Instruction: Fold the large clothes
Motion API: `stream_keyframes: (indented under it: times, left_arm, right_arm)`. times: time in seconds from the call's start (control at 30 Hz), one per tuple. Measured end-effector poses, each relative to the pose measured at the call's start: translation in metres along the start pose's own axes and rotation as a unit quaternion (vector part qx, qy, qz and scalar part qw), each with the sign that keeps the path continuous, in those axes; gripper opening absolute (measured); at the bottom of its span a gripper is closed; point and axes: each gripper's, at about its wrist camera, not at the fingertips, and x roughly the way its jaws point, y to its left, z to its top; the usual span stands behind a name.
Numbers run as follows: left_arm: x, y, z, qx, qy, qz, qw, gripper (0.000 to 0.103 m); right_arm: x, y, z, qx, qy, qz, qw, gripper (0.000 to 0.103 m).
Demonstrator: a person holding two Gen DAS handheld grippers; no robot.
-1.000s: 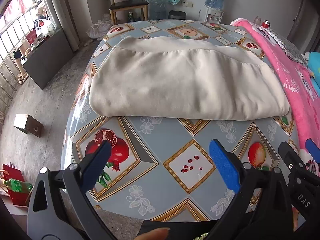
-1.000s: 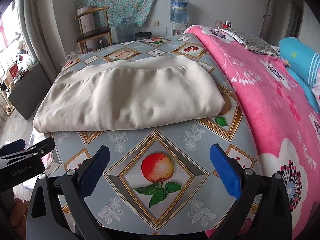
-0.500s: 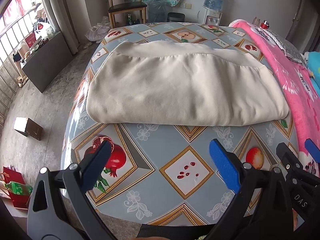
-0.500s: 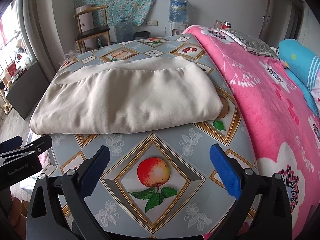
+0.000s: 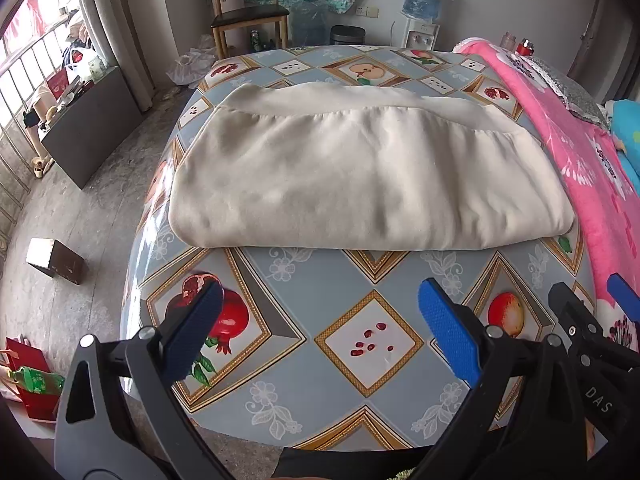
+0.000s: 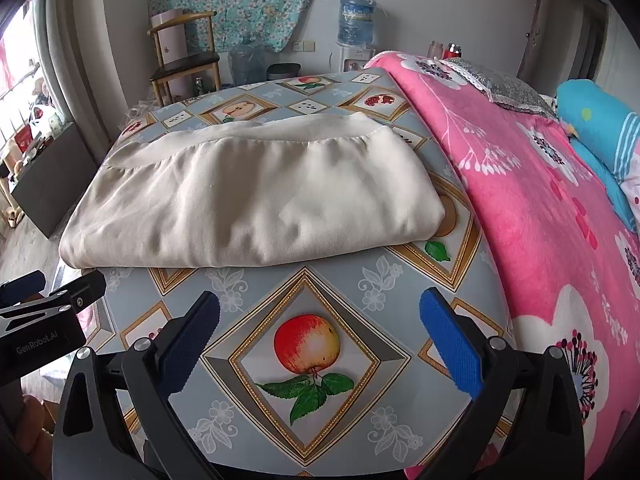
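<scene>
A cream garment (image 5: 360, 172) lies folded into a wide rectangle across the middle of the table, seam edge toward the far side; the right wrist view shows the same cream garment (image 6: 248, 200). My left gripper (image 5: 316, 328) hangs open over the near part of the fruit-patterned tablecloth (image 5: 340, 280), short of the garment's near fold, holding nothing. My right gripper (image 6: 318, 332) is open too, above a printed apple, also clear of the cloth. The right gripper's fingertip (image 5: 622, 300) shows at the left view's right edge.
A pink flowered blanket (image 6: 540, 208) covers the bed along the table's right side, with a blue pillow (image 6: 600, 128) beyond. A wooden chair (image 5: 248, 16), a water dispenser (image 5: 424, 8) and a dark cabinet (image 5: 88, 128) stand around. A small box (image 5: 56, 260) sits on the floor at left.
Both grippers have pulled back and risen slightly from the garment, still open. The folded garment lies where it was.
</scene>
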Motion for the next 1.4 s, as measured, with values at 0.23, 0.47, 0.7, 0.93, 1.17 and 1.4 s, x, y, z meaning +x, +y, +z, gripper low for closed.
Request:
stream_keyframes:
  times: [0.23, 0.47, 0.7, 0.93, 1.17, 1.4]
  left_arm:
    - [-0.0002, -0.0003, -0.0001, 0.000, 0.000, 0.000, 1.0000, 0.095]
    - [-0.0012, -0.0019, -0.0004, 0.001, 0.000, 0.000, 1.0000, 0.095]
    - [-0.0013, -0.0021, -0.0005, 0.001, -0.002, 0.000, 1.0000, 0.095]
    - [-0.0014, -0.0025, -0.0003, 0.000, -0.002, -0.001, 1.0000, 0.095]
    - [-0.0041, -0.0045, 0.0001, 0.001, -0.003, -0.002, 1.0000, 0.095]
    - [-0.0048, -0.0047, 0.0010, 0.001, -0.003, -0.001, 1.0000, 0.095]
  right_arm:
    - [-0.0010, 0.0000, 0.0004, 0.001, -0.001, -0.001, 1.000, 0.098]
    - [-0.0011, -0.0001, 0.0002, 0.001, -0.001, -0.001, 1.000, 0.098]
    - [-0.0014, 0.0001, 0.0003, 0.001, -0.002, -0.002, 1.000, 0.098]
    - [-0.0016, -0.0006, 0.0004, 0.000, -0.001, -0.001, 1.000, 0.098]
    - [-0.0015, -0.0023, -0.0004, 0.002, -0.001, -0.004, 1.000, 0.098]
    - [-0.0023, -0.0025, -0.0001, -0.002, -0.004, -0.007, 1.000, 0.098]
